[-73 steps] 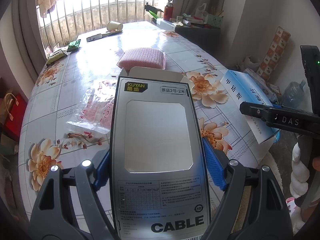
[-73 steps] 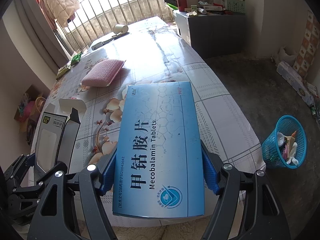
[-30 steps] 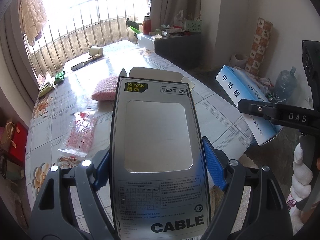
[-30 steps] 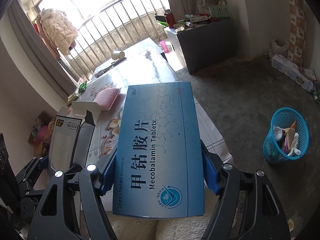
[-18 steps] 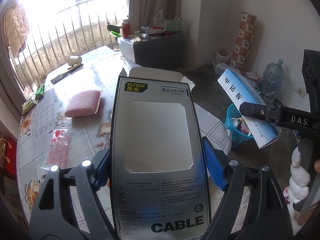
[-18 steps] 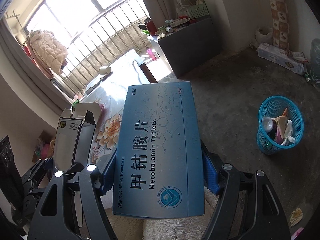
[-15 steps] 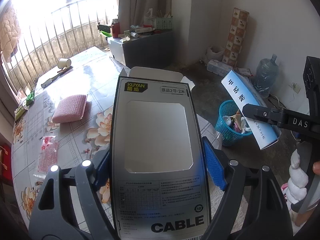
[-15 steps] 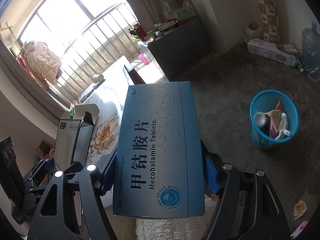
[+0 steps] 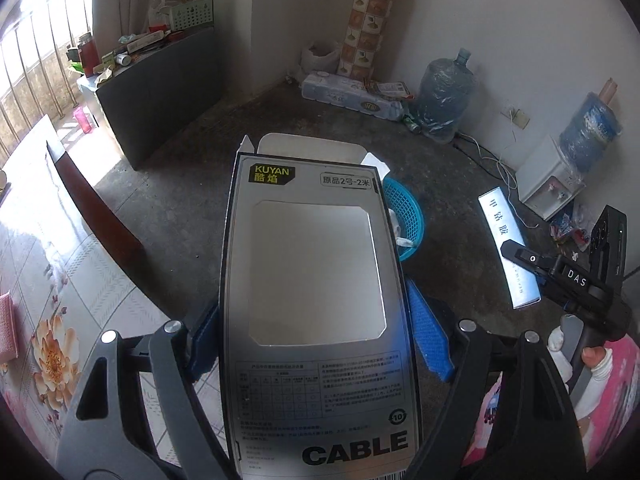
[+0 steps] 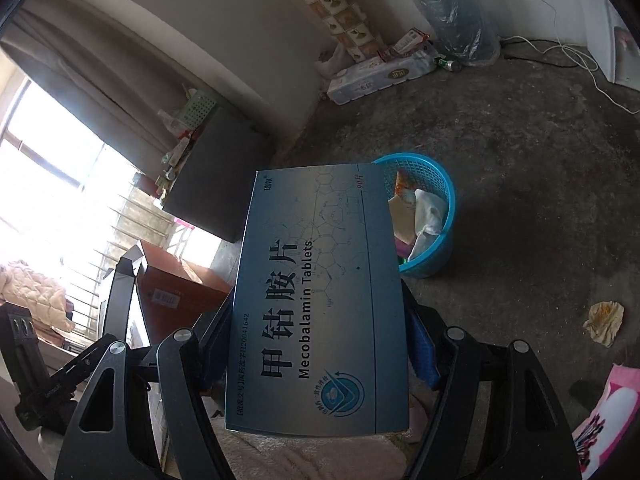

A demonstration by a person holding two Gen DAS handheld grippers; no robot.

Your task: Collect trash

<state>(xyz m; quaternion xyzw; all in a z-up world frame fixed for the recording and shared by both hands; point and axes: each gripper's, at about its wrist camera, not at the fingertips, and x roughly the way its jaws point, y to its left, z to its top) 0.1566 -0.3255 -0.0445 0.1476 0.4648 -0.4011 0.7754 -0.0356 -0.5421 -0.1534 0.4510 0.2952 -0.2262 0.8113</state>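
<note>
My left gripper [image 9: 316, 344] is shut on an empty grey cable box [image 9: 312, 280] with a cut-out window and its top flap open. Past the box's right edge peeks a blue mesh trash basket [image 9: 408, 216] on the floor. My right gripper [image 10: 318, 340] is shut on a flat blue Mecobalamin tablet box [image 10: 316, 300]. The same tablet box [image 9: 506, 248] shows at the right of the left wrist view. In the right wrist view the trash basket [image 10: 434, 200] stands just beyond the tablet box's far corner, holding paper and wrappers.
The floral-covered table [image 9: 48, 264] lies at the left, its dark wooden edge [image 9: 96, 204] nearest. A grey cabinet [image 9: 156, 96] stands behind, water jugs [image 9: 444, 96] and a dispenser [image 9: 548, 184] along the wall. A crumpled scrap [image 10: 604, 320] lies on the concrete floor.
Both grippers have swung right, away from the table and over the floor, each holding its box. The blue basket has come from the side to just beyond both boxes.
</note>
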